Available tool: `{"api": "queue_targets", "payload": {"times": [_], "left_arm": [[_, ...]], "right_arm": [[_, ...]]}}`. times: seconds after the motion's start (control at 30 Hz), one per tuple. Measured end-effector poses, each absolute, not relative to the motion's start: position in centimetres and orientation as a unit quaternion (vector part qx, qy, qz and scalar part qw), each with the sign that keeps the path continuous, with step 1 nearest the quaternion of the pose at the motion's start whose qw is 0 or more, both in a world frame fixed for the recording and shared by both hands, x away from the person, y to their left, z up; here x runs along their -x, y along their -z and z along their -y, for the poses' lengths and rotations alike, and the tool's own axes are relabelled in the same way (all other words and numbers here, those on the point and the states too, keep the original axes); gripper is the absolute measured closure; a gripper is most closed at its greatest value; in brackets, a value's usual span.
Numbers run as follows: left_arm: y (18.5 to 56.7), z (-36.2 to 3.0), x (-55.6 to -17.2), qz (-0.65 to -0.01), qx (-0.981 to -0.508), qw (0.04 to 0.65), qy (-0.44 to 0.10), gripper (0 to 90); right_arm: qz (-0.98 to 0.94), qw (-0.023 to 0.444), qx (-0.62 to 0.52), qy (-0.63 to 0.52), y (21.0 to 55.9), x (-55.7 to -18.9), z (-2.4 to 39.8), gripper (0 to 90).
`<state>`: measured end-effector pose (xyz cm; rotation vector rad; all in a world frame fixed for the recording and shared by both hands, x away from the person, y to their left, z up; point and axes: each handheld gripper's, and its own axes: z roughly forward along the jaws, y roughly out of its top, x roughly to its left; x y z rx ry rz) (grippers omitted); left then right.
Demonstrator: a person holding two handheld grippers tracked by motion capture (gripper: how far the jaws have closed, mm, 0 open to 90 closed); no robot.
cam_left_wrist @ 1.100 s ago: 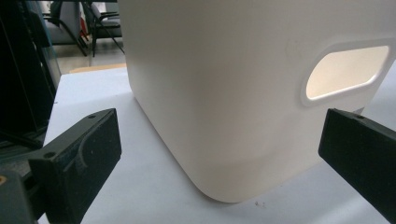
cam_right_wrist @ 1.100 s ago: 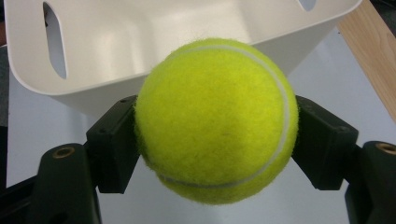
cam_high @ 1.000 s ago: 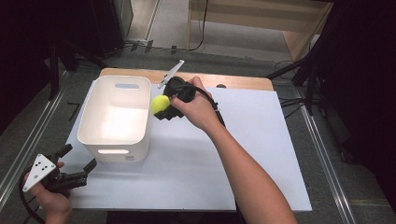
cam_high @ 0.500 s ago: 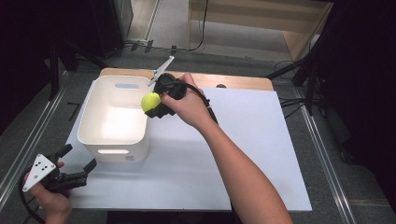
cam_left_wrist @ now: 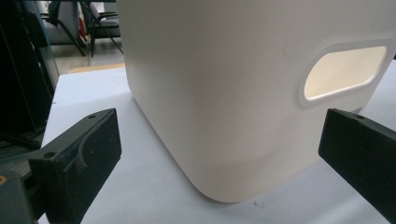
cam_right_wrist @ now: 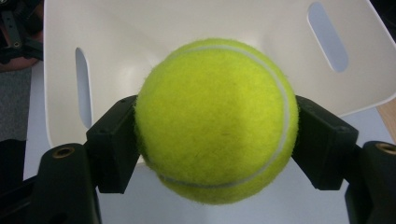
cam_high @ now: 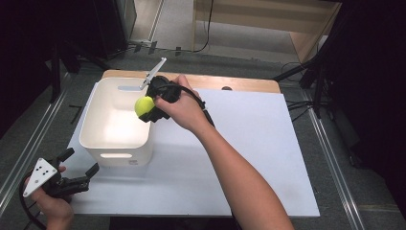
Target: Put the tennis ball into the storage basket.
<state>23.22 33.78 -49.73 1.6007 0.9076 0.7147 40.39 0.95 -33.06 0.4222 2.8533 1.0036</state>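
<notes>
The right hand-held gripper (cam_high: 149,109) is clamped on a tennis ball (cam_right_wrist: 215,119) held over the near rim of the white bin (cam_high: 103,139); letting go looks like what remains. The left hand-held gripper (cam_high: 76,166), jaws wide and empty, waits beside the bin's corner. White bench (cam_high: 268,158), grey floor beyond.

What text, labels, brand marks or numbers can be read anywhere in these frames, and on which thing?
None can be read.
Tennis ball: a white seam only, no printed brand on the side that shows.
White bin: plain walls with handle slots, no label.
Grey plate on the left tool: a few dark dots, no letters or numbers.
White table sheet: blank.
</notes>
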Motion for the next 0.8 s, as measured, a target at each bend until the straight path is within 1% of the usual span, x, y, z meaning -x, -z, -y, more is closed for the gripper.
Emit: {"api": "queue_targets", "payload": {"times": [0.37,0.8], "left_arm": [[49.7,-33.8,-23.2,-0.383,-0.677,0.551,-0.302,0.0],[49.7,-33.8,-23.3,-0.383,-0.675,0.553,-0.301,0.0]], "right_arm": [[-0.935,0.038,-0.126,-0.328,33.3,-40.2,-2.7,23.0],[-0.942,0.036,-0.119,-0.312,34.6,-40.2,-4.0,23.0]]}}
